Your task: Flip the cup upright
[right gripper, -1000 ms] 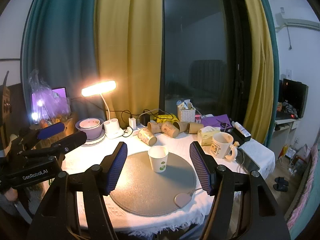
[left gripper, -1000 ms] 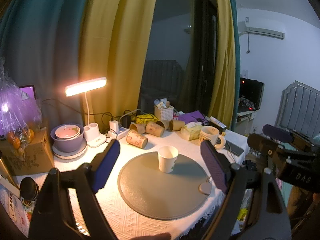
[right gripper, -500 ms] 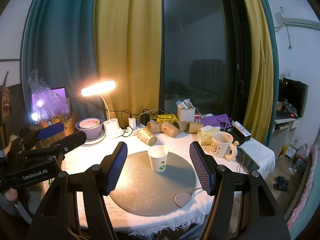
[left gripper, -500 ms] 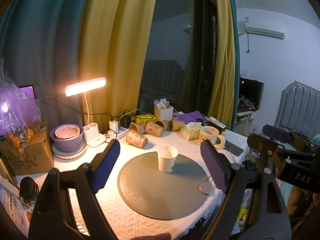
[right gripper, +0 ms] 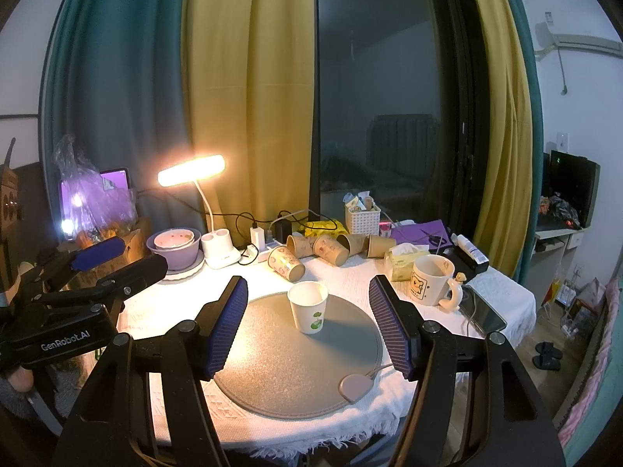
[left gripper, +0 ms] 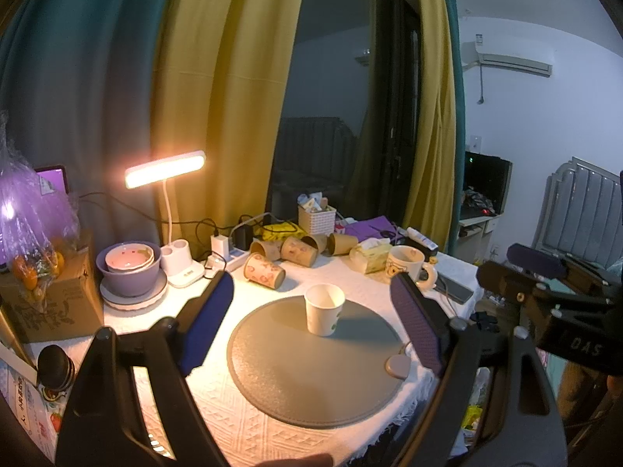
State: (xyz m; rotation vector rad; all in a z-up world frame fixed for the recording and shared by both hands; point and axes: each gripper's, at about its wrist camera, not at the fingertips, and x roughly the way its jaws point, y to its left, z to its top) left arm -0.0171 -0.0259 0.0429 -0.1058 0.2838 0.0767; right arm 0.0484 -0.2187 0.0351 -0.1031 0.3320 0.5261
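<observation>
A white paper cup (left gripper: 324,314) with a small green print stands upright, mouth up, on the far part of a round grey mat (left gripper: 315,366); it also shows in the right wrist view (right gripper: 308,312) on the mat (right gripper: 296,366). My left gripper (left gripper: 311,327) is open and empty, held back from the cup on the near side. My right gripper (right gripper: 307,327) is open and empty too, also short of the cup. Each gripper shows at the edge of the other's view.
Several brown paper cups (right gripper: 311,251) lie on their sides behind the mat. A cream mug (right gripper: 433,284), tissue box (right gripper: 403,260), phone (right gripper: 486,315), lit desk lamp (right gripper: 192,171), purple bowl (right gripper: 175,247) and cardboard box (left gripper: 50,299) crowd the white-clothed table (left gripper: 249,424).
</observation>
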